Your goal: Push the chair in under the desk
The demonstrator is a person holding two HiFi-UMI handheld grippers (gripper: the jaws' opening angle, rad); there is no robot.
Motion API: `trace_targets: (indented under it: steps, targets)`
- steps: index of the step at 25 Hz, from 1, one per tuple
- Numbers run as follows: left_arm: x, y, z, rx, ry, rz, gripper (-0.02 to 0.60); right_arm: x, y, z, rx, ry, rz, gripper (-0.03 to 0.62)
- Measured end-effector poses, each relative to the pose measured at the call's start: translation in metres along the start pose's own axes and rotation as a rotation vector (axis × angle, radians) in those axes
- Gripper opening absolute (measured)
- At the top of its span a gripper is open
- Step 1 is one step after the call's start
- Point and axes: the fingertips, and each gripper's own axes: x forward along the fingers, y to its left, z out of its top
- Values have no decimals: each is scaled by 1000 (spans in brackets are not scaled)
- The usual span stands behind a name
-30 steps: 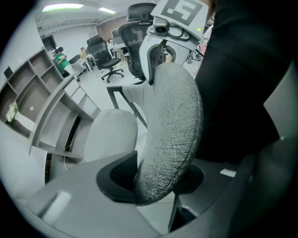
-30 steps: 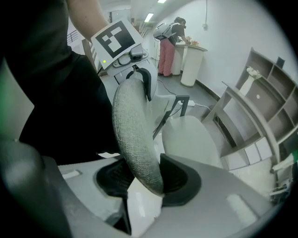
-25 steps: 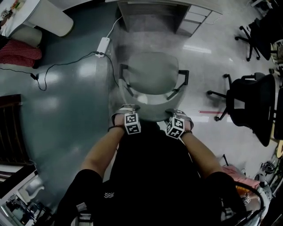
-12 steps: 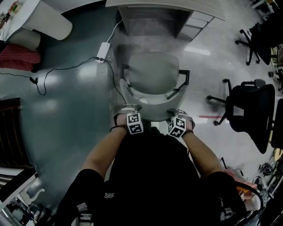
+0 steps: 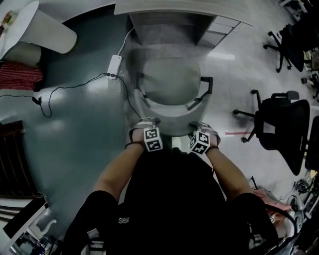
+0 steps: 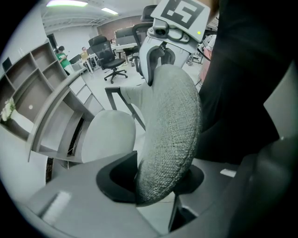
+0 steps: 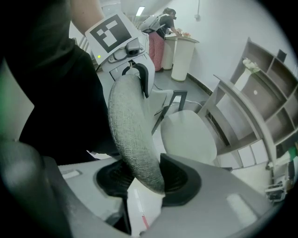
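Observation:
A grey fabric chair (image 5: pixel 172 82) stands in front of the grey desk (image 5: pixel 164 6), its seat facing the knee space. In the head view my left gripper (image 5: pixel 148 130) and right gripper (image 5: pixel 199 134) sit on the top edge of the backrest, left and right. The left gripper view has the padded backrest (image 6: pixel 170 135) pinched between the black pads of the left gripper (image 6: pixel 156 179). In the right gripper view, the right gripper (image 7: pixel 142 179) clamps the backrest's (image 7: pixel 132 135) other end. The seat (image 7: pixel 188 135) lies beyond.
A white power strip (image 5: pixel 114 63) with trailing black cable lies on the floor left of the chair. A drawer unit (image 5: pixel 222 25) stands under the desk at the right. Black office chairs (image 5: pixel 281 127) stand at the right, a white bin (image 5: pixel 50 32) at upper left.
The chair, both grippers and the person have moved forward toward the desk; the desk edge and power strip have slid down in the head view. Both grips hold unchanged.

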Motion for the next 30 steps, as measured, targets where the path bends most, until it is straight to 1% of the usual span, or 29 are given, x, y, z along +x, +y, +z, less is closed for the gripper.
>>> trace_targets:
  steps: [8,12,17,23,30]
  targets:
    - [1,48,-8,31,-28,-8,175,9,-43,18,26,21,-23,152]
    - [-1,76,-12,33,-13,-9,175,13,-66,29,46,20,-48,153]
    - [-4,104,-14,38,-18,-12,175,13,-92,40,45,18,-48,153]
    - [2,129,-1,26,-29,-10,173,13,-125,34,24,28,-46,153]
    - [9,170,2,13,-7,-10,175,20,-166,38,10,14,-43,153]
